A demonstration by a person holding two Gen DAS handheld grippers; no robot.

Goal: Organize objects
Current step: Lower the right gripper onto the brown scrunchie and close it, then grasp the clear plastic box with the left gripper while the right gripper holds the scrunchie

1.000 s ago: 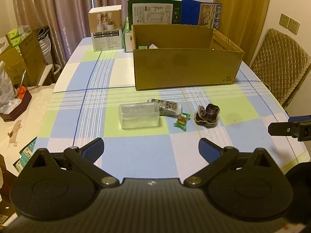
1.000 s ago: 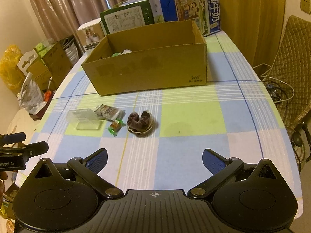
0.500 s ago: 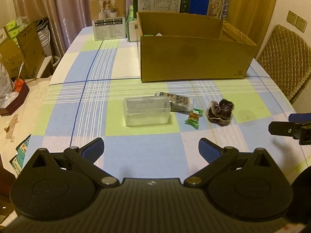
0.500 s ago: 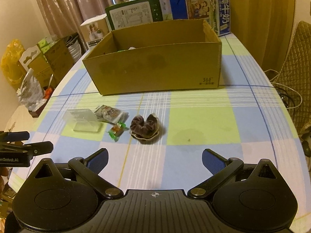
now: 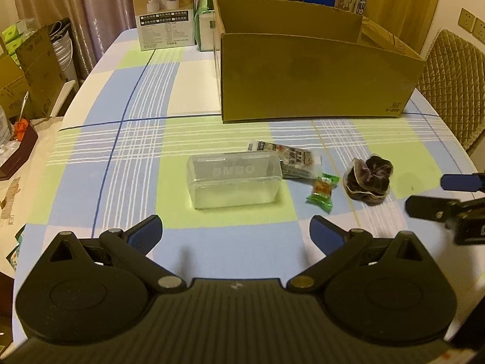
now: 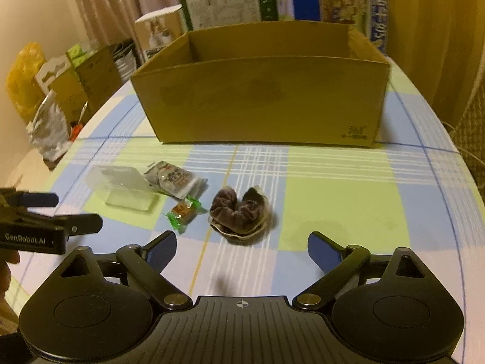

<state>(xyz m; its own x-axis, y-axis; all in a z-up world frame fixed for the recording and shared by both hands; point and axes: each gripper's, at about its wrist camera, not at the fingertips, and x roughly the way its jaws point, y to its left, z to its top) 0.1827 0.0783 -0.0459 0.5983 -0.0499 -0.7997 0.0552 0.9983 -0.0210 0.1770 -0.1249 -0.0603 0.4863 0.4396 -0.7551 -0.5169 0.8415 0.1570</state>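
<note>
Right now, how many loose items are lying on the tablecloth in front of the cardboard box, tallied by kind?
Clear plastic rectangular case: 1
Printed foil snack packet: 1
Green-ended wrapped candy: 1
Dark brown velvet scrunchie: 1
Total: 4, none yet in the brown cardboard box.

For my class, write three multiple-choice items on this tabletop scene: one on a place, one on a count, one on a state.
1. The clear plastic case lies where?
A. inside the cardboard box
B. on the tablecloth, left of the snack packet
C. on the chair

2. How many loose items lie in front of the cardboard box?
A. two
B. four
C. six

3. The right gripper is
A. open and empty
B. shut on the scrunchie
C. shut on the candy

Key: B, the case touches the snack packet; B, case, packet, candy, scrunchie; A, fingers spread, nothing between.
</note>
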